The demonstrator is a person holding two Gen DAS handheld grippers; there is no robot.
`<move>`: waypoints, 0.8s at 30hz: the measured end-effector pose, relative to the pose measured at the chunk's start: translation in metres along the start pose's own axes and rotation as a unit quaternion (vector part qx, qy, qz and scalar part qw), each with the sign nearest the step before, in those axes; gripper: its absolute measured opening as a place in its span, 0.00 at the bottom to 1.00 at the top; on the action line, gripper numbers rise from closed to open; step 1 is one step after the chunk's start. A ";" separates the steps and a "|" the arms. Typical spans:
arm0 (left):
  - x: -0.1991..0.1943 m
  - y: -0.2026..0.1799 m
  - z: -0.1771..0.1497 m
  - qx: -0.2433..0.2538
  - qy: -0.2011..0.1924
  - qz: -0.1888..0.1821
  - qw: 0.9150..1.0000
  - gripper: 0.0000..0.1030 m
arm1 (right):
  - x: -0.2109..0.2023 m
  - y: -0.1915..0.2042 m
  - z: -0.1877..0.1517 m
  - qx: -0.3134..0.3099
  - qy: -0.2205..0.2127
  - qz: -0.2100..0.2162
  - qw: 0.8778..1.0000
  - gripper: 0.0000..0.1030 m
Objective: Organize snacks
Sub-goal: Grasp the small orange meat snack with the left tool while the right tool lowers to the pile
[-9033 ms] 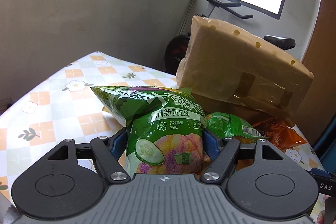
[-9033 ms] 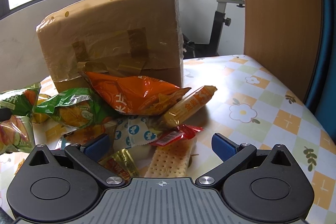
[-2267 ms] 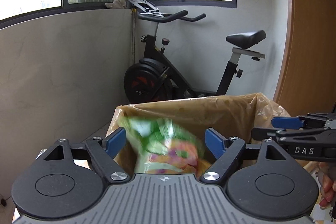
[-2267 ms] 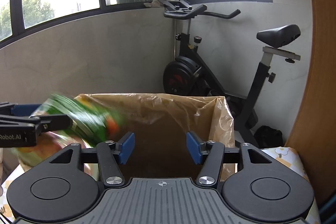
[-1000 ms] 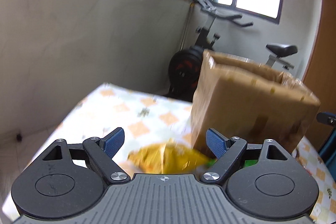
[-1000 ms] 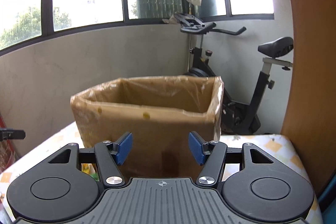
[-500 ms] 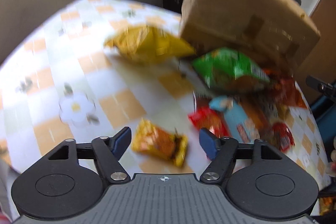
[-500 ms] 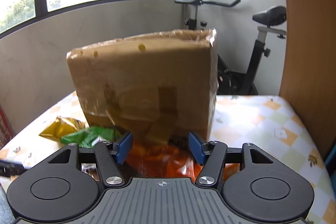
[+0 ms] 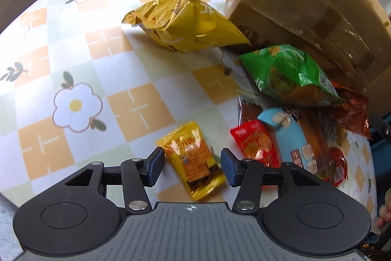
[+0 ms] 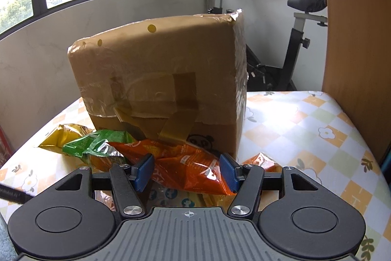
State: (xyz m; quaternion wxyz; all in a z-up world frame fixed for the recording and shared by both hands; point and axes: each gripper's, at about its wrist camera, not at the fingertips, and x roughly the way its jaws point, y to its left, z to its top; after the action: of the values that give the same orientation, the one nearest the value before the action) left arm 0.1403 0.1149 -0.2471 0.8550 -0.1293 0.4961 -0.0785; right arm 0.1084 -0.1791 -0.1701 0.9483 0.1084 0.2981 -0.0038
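Left tongs wide, straddling yellow packet; right tongs wide over orange bag. Risk: slick foil slips when pinched.

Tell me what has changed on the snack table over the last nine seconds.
The left tongs let go of the big green cucumber bag above the cardboard box and came down, open, around a small yellow packet. The right tongs now straddle the orange bag. The box, yellow bag and snack pile stayed.

Checkered floral table bears cardboard box and snack packets.
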 end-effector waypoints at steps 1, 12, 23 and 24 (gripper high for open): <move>0.001 -0.001 0.002 0.005 -0.003 0.003 1.000 0.50 | 0.000 -0.001 -0.001 0.002 0.001 -0.001 1.000 0.54; 0.003 -0.036 -0.019 0.100 -0.028 0.062 0.993 0.49 | 0.000 -0.021 -0.019 0.029 0.020 -0.031 0.999 0.54; -0.004 -0.025 -0.023 0.074 -0.053 0.086 0.992 0.34 | -0.003 -0.039 -0.053 0.058 0.065 -0.058 0.994 0.54; -0.004 -0.025 -0.023 0.075 -0.053 0.086 0.992 0.34 | -0.003 -0.038 -0.056 0.059 0.072 -0.056 0.994 0.54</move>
State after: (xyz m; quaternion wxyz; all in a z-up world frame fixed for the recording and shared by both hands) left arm 0.1184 0.0884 -0.2472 0.8910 -0.0258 0.4520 -0.0345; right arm 0.0716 -0.2048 -0.2203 0.9148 0.1472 0.3701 -0.0665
